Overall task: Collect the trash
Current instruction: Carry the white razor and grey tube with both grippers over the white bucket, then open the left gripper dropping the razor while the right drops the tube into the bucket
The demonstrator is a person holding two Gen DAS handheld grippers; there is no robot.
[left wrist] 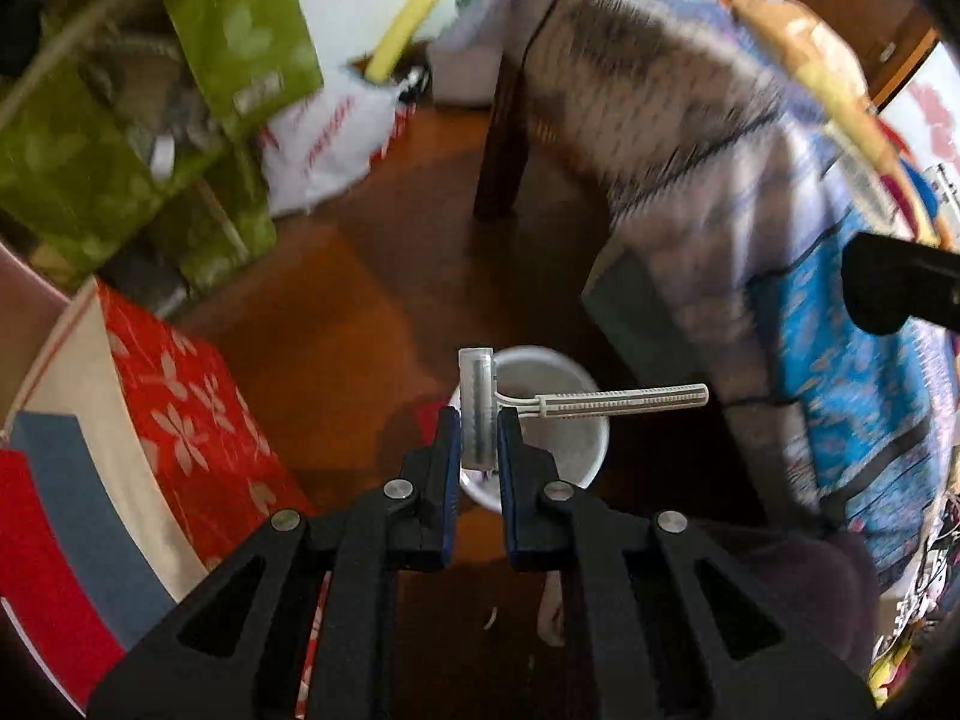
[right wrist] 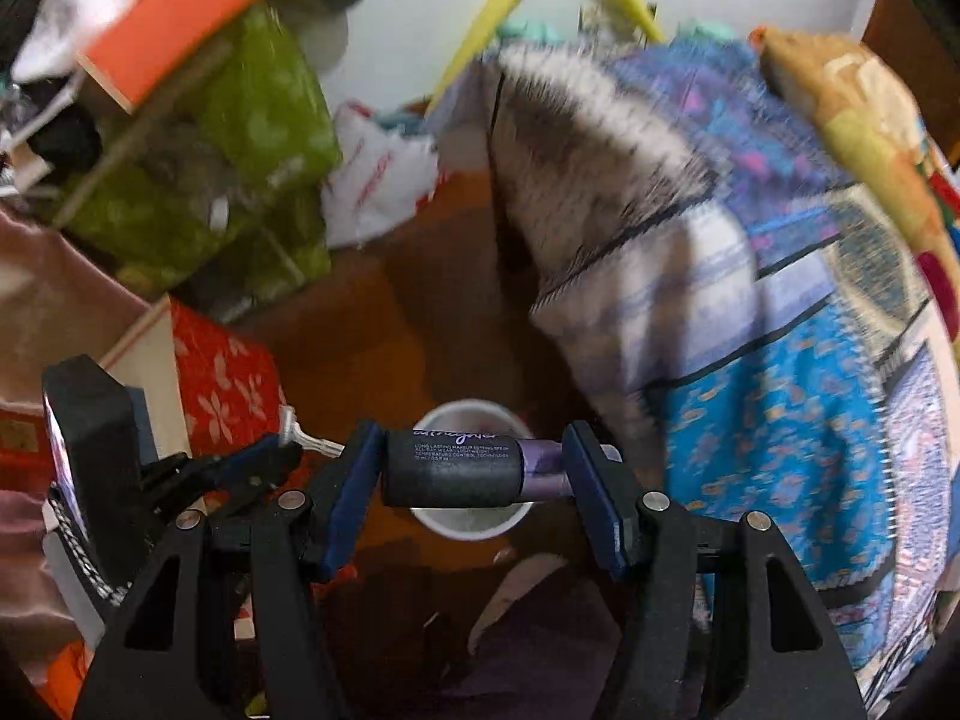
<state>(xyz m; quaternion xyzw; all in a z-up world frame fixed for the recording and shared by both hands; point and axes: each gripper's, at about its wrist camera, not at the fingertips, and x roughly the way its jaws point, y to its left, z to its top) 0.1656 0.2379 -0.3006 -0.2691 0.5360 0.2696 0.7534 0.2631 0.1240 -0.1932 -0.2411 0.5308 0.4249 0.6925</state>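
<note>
My left gripper [left wrist: 478, 438] is shut on the head of a white disposable razor [left wrist: 624, 401], whose handle sticks out to the right. It hangs above a white bin [left wrist: 570, 450] on the brown floor. My right gripper [right wrist: 474, 468] is shut on a small purple spray bottle with a black cap [right wrist: 450, 468], held sideways above the same white bin [right wrist: 474, 525]. The left gripper [right wrist: 264, 462] with the razor [right wrist: 300, 435] shows at the left of the right wrist view.
A red flowered box [left wrist: 192, 420] stands at the left, green bags [left wrist: 240, 42] behind it. A table draped in a blue patterned cloth [left wrist: 828, 372] fills the right, with a dark table leg [left wrist: 504, 150]. A white plastic bag [left wrist: 324, 144] lies at the back.
</note>
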